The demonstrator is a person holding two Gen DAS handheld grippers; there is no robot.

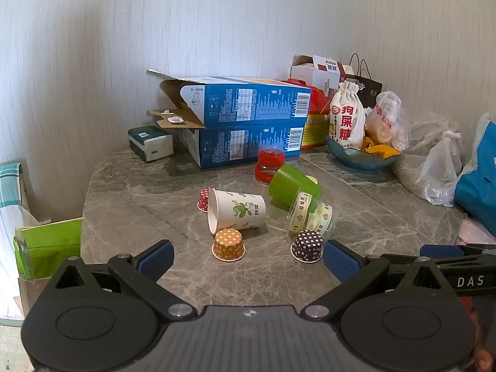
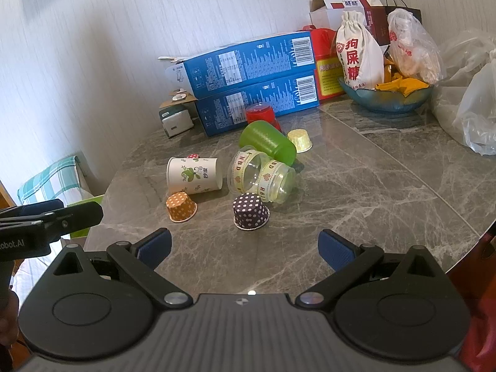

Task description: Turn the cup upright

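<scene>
Several cups lie on the grey marble table (image 1: 124, 204) (image 2: 372, 186). A white paper cup with a leaf print (image 1: 237, 212) (image 2: 193, 175) lies on its side. A green cup (image 1: 293, 186) (image 2: 268, 142) and a clear cup with HBD ribbon (image 1: 311, 217) (image 2: 262, 178) also lie on their sides. An orange dotted cup (image 1: 228, 245) (image 2: 180, 206) and a purple dotted cup (image 1: 307, 245) (image 2: 250, 210) stand upside down. My left gripper (image 1: 248, 262) is open and empty, just short of them. My right gripper (image 2: 245, 248) is open and empty.
Two stacked blue boxes (image 1: 248, 124) (image 2: 254, 77) stand behind the cups, with a red cup (image 1: 270, 166) (image 2: 260, 113), a red dotted cup (image 1: 205, 199) and a yellow cup (image 2: 299, 140). A blue bowl (image 1: 362, 156) (image 2: 384, 96) with bags is at the back right. Plastic bags (image 2: 471, 99) sit far right.
</scene>
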